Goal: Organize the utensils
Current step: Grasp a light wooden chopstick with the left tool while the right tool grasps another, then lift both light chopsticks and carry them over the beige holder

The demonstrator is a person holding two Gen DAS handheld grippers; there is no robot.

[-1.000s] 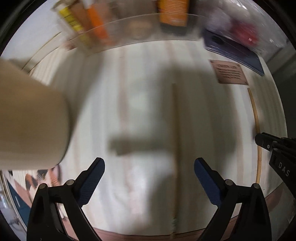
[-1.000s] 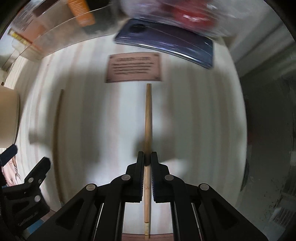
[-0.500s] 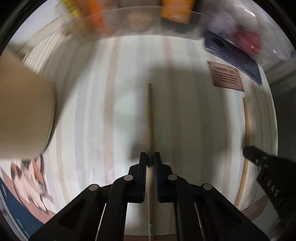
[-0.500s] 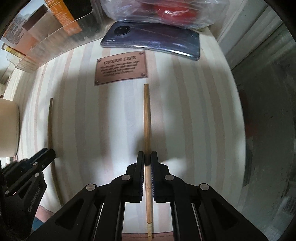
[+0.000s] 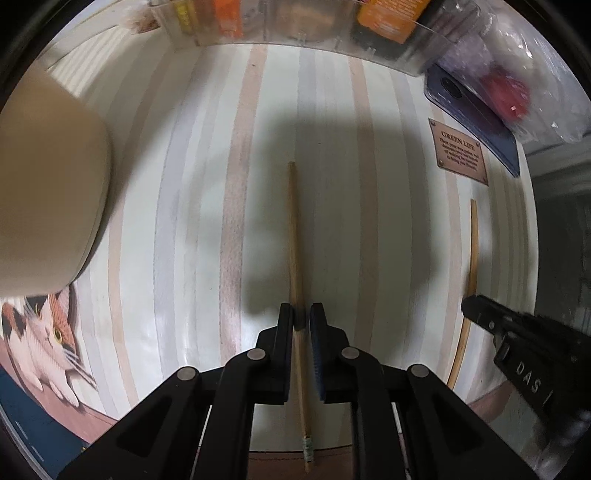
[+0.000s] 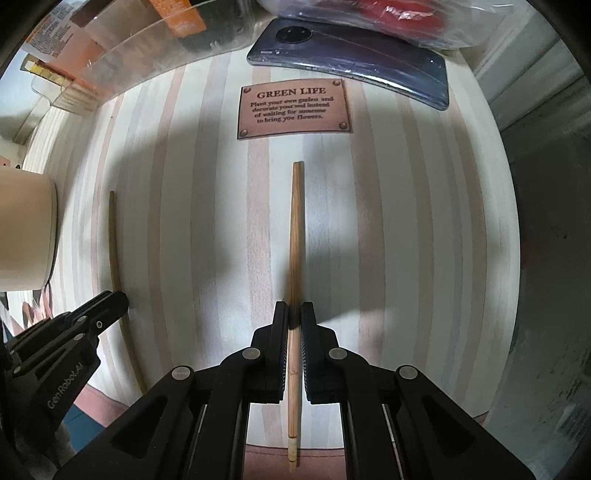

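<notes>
Two wooden chopsticks lie lengthwise on a striped placemat (image 5: 207,221). My left gripper (image 5: 302,317) is shut on the left chopstick (image 5: 293,236), which runs forward between its fingers. My right gripper (image 6: 294,314) is shut on the right chopstick (image 6: 295,236) in the same way. In the left wrist view the right chopstick (image 5: 472,243) and the right gripper's tip (image 5: 480,310) show at the right edge. In the right wrist view the left chopstick (image 6: 113,240) and the left gripper's tip (image 6: 107,306) show at the left.
A cream mug (image 5: 48,199) stands at the left of the mat. A clear organiser with packets (image 5: 295,26) lines the far edge. A dark phone (image 6: 347,59) and a plastic bag (image 6: 388,18) lie at the far right. A "GREEN LIFE" label (image 6: 293,109) is printed on the mat.
My left gripper went from open to shut on the left chopstick and has moved slightly. My right gripper stayed shut on the right chopstick.
</notes>
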